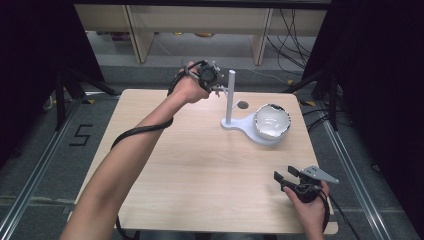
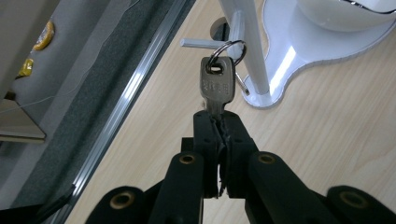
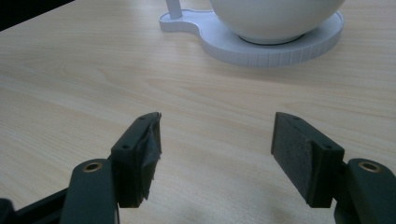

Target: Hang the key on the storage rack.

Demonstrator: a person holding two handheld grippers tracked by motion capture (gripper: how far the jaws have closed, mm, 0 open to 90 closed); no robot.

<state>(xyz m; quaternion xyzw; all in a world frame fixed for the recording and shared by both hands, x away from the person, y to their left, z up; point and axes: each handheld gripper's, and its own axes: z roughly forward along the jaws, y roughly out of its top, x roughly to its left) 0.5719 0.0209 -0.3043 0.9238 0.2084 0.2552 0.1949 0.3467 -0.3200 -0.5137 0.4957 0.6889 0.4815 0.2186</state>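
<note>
Wooden table [image 1: 200,165] lies bare between left gripper [image 2: 219,122] and right gripper [image 3: 215,149].

The light wooden table [image 1: 200,170] stood on a grey floor [image 1: 40,150] marked with a black "5" [image 1: 81,135]. A metal rail [image 1: 30,185] ran alongside. Cables [image 1: 295,35] hung beyond, beside pale furniture [image 1: 140,30], possibly shelving.

A white plastic stand with an upright post [image 1: 230,95] sits on the light wooden tabletop [image 1: 200,170], toward its far right. A white round bowl [image 1: 272,121] rests on the stand's base, right of the post. The left hand-held gripper [image 1: 216,85] is just left of the post, pinching a silver metal key [image 2: 217,86] whose ring [image 2: 227,50] is at the post's side peg. The right hand-held gripper [image 1: 286,174] is near the tabletop's front right corner, well apart from the stand.
</note>
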